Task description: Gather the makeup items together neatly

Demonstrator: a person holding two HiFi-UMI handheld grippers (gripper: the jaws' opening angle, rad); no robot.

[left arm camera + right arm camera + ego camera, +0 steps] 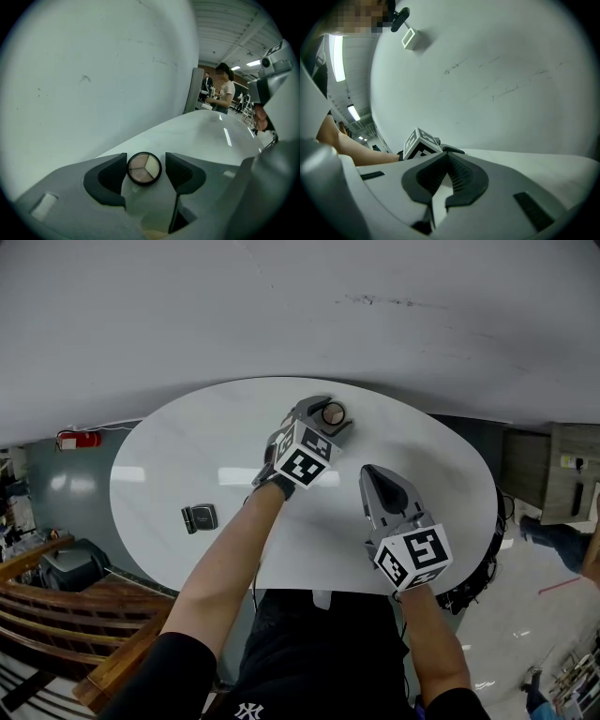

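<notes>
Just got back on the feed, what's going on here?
A person holds a gripper in each hand over the white oval table. The left gripper has its jaws apart on either side of a round black compact with three powder shades, not gripping it. The right gripper hovers shut and empty. A small dark rectangular case lies apart, toward the left.

L tongs (146,169) apart, angled down; R tongs (446,160) closed.

A large open work hall or lab is indicated: a ribbed ceiling with strip lights (234,28) is seen at the upper right of the left gripper view, a standing person in a white top (228,90) beneath it, and a glossy pale floor (525,615) at the head view's lower right.
</notes>
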